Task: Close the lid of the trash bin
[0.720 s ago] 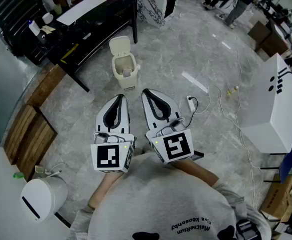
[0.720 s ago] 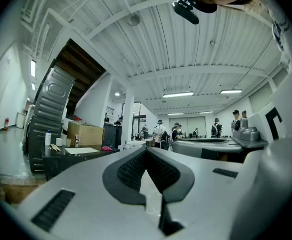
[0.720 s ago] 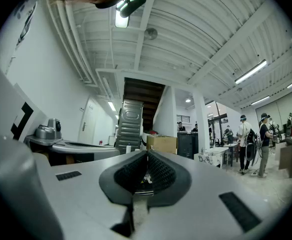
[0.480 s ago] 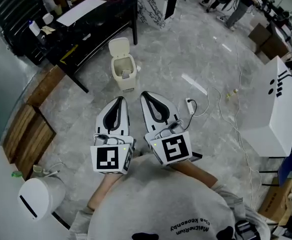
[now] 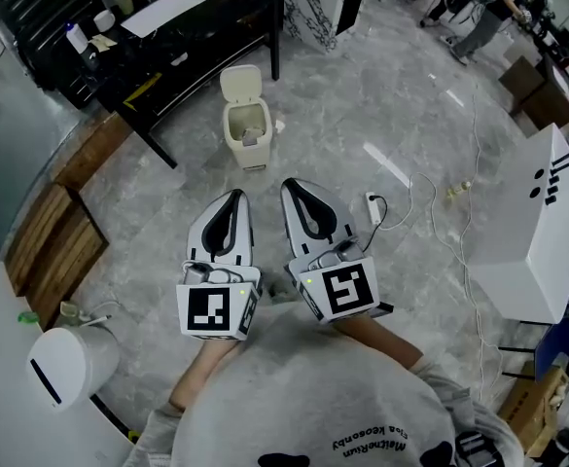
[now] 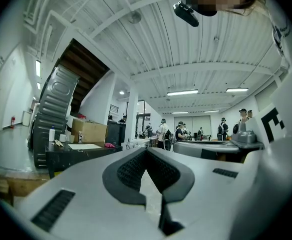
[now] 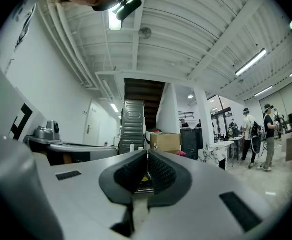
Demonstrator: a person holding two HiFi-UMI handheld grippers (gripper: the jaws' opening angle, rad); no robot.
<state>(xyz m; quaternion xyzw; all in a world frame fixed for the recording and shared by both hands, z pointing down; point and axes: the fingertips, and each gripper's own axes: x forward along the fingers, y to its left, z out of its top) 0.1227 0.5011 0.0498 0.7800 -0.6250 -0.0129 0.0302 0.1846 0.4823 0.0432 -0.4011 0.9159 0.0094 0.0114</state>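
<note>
I'm on the approach: the small cream plastic trash bin (image 5: 246, 136) stands on the grey marbled floor (image 5: 362, 86) ahead, just beside the black table (image 5: 182, 42), with its hinged lid (image 5: 240, 82) upright. My left gripper (image 5: 233, 197) and right gripper (image 5: 293, 187) sit level, side by side, well short of it, each with jaws pressed together on nothing. Next, I judge, I must close in, reach behind the lid and tip it forward. The white power strip with cable (image 5: 373, 202) lies rightward, off my path; the table crowds the bin's far side.
</note>
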